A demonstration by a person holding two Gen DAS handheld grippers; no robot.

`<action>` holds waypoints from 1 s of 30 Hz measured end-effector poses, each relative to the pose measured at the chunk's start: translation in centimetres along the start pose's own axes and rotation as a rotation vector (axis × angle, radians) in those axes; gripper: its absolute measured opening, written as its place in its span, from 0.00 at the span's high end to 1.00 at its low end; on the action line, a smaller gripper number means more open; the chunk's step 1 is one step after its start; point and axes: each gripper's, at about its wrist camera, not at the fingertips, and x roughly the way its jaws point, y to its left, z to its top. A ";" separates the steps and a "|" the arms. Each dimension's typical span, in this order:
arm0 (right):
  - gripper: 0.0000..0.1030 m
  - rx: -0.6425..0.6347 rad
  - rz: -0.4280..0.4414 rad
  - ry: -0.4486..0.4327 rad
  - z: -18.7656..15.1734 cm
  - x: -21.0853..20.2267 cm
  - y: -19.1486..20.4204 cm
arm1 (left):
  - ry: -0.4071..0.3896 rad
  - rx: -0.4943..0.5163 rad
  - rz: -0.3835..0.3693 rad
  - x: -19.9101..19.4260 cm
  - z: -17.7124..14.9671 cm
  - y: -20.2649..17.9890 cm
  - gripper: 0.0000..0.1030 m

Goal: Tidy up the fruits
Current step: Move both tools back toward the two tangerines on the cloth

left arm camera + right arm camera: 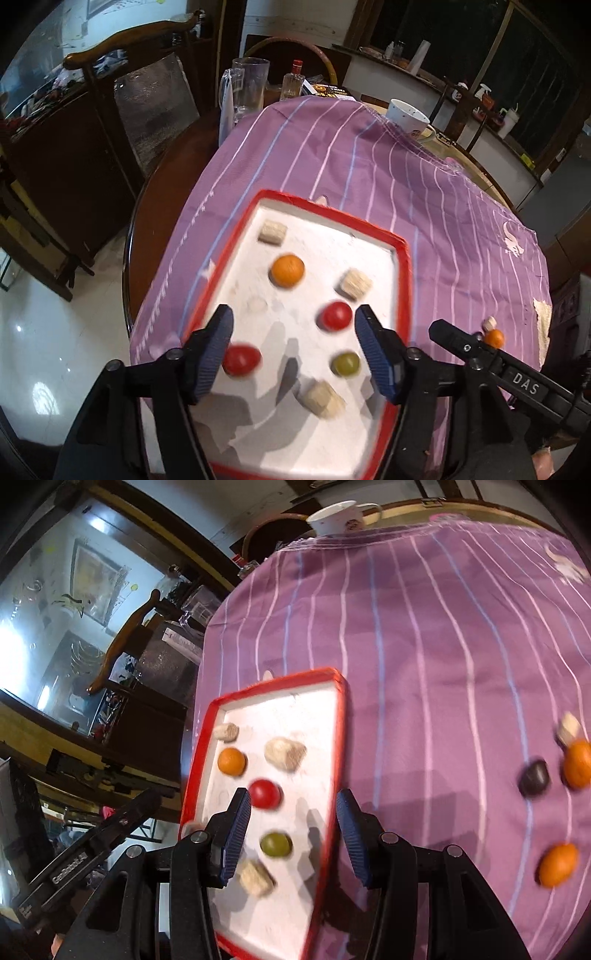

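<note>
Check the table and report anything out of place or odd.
Several fruits still lie loose on the purple cloth outside the red-rimmed tray: two oranges and a dark fruit, beside a pale block. The cloth's right edge looks torn or frayed.

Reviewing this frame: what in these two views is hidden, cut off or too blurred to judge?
- Red-rimmed white tray: near end cut off by the bottom edge and gripper bodies, both views.
- Red round fruit, left view: motion-blurred, partly behind a blue jaw pad.
- Dark purple fruit on the striped purple cloth, right view: smeared, kind unclear.
</note>
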 end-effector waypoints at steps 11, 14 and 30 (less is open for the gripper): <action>0.49 -0.040 -0.055 -0.008 -3.0 -6.4 -4.5 | 0.044 0.017 0.001 -1.5 -5.0 -7.1 0.33; 0.49 -0.030 -0.057 -0.017 -3.2 -8.0 -5.9 | 0.020 0.048 0.004 -2.4 -5.4 -9.5 0.33; 0.49 -0.081 -0.096 -0.105 -3.7 -15.5 -11.0 | -0.138 0.241 0.099 -6.8 -8.0 -20.1 0.29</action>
